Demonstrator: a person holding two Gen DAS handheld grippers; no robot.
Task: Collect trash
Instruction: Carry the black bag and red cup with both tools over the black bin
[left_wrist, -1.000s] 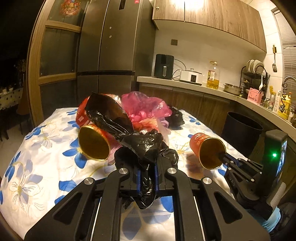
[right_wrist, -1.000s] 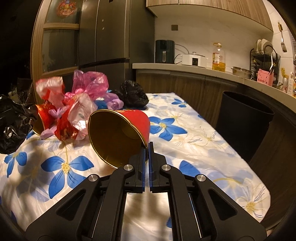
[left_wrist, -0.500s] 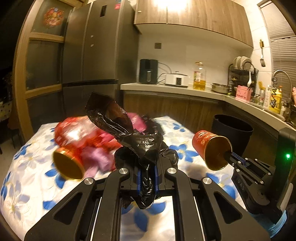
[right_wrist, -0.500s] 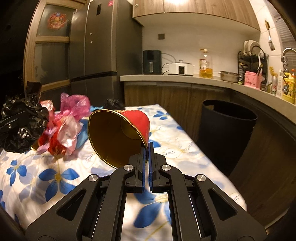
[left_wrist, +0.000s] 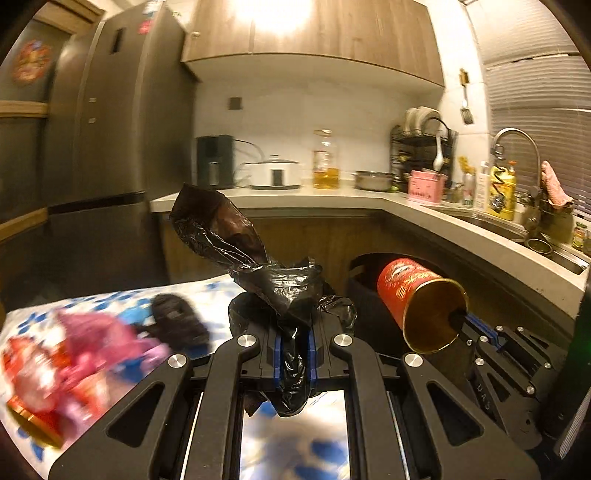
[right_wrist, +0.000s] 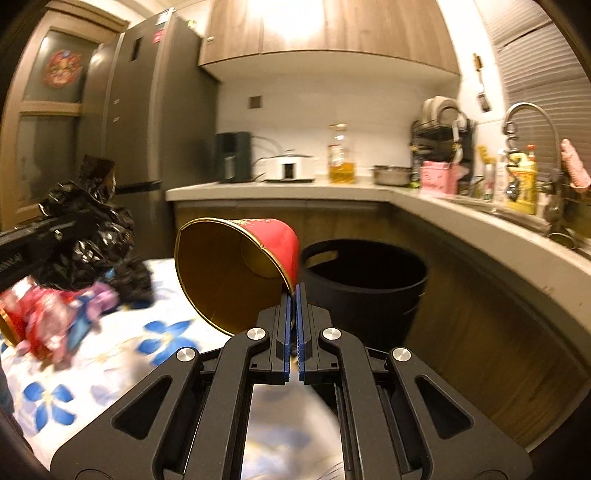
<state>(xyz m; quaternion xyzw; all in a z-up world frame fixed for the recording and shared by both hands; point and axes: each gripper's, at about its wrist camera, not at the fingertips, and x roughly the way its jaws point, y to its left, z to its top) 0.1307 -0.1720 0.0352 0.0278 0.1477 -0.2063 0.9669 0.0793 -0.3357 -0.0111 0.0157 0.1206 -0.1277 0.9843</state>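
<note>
My left gripper (left_wrist: 294, 334) is shut on a crumpled black plastic bag (left_wrist: 258, 273) that sticks up above its fingers. My right gripper (right_wrist: 294, 295) is shut on the rim of a red paper cup (right_wrist: 236, 271) with a gold inside, held on its side in the air. In the left wrist view the same red cup (left_wrist: 421, 299) hangs at the right, in front of the black bin (left_wrist: 369, 295). The black bin (right_wrist: 365, 284) stands just beyond the cup in the right wrist view. The left gripper with the bag (right_wrist: 85, 236) shows at the far left there.
A table with a blue-flowered cloth (right_wrist: 110, 354) carries more trash: pink and red wrappers (left_wrist: 74, 354), a black bag (left_wrist: 177, 325) and another red cup (left_wrist: 33, 424). Behind run a kitchen counter (left_wrist: 406, 206) with appliances, a sink (left_wrist: 517, 221) and a tall fridge (left_wrist: 110, 147).
Both grippers have lifted and swung right, away from the trash pile and toward the black bin, which now looms larger. The bag and the cup stay held as before.
</note>
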